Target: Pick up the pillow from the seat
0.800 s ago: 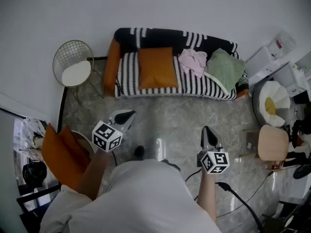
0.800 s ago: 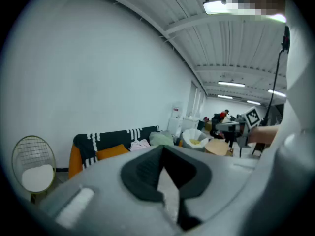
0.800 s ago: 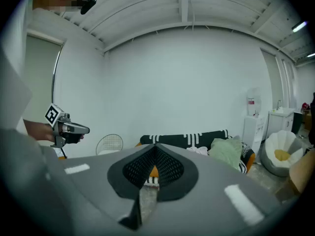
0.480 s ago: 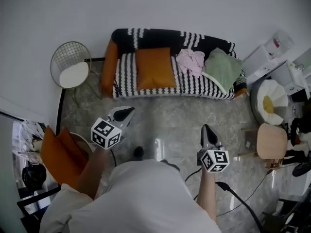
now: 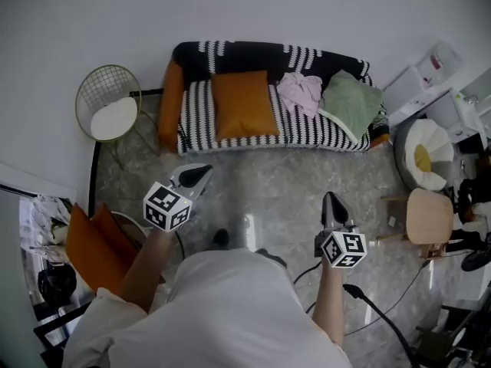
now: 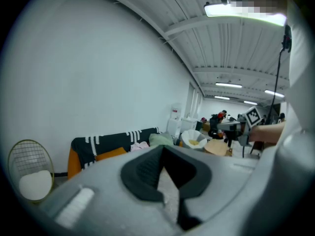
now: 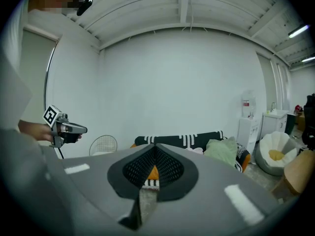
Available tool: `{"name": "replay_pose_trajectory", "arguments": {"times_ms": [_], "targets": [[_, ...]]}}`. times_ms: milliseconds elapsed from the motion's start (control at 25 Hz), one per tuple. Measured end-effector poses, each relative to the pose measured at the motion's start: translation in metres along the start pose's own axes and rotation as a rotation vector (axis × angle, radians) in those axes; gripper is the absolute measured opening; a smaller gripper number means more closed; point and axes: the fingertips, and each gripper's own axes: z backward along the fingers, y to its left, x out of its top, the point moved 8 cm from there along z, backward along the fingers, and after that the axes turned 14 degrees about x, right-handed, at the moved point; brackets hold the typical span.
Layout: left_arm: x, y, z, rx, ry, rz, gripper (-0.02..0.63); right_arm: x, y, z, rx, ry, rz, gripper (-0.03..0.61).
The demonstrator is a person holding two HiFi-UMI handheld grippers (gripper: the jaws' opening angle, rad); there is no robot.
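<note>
Beside the sofa, wire chair (image 5: 113, 106): round white seat, stands at the sofa's left end; no part in the task.
Left gripper (image 5: 199, 173): jaws closed on nothing, held above the floor, well apart from the sofa.
Pillow (image 5: 244, 104): orange, lying flat on the left half of the seat.
Sofa (image 5: 245, 54): black-and-white striped, set against the wall.
Pink cloth (image 5: 301, 92): crumpled, just right of the pillow.
Right gripper (image 5: 331, 199): jaws closed and empty, pointed toward the sofa.
Green cushion (image 5: 353, 102): at the sofa's right end.
Risk: jaws arriving closed would only push the soft pillow back; a shallow pinch on one edge may slip, or catch the pink cloth.
</note>
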Motion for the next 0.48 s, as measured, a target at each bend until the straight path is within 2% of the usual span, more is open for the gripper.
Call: {"name": "replay_pose_trajectory", "arguments": {"times_ms": [480], "targets": [[0.005, 0.061, -0.013, -0.003, 0.003, -0.031, -0.002, 0.010, 0.019, -0.052, -0.051, 0.001, 0.011, 0.005]]}}
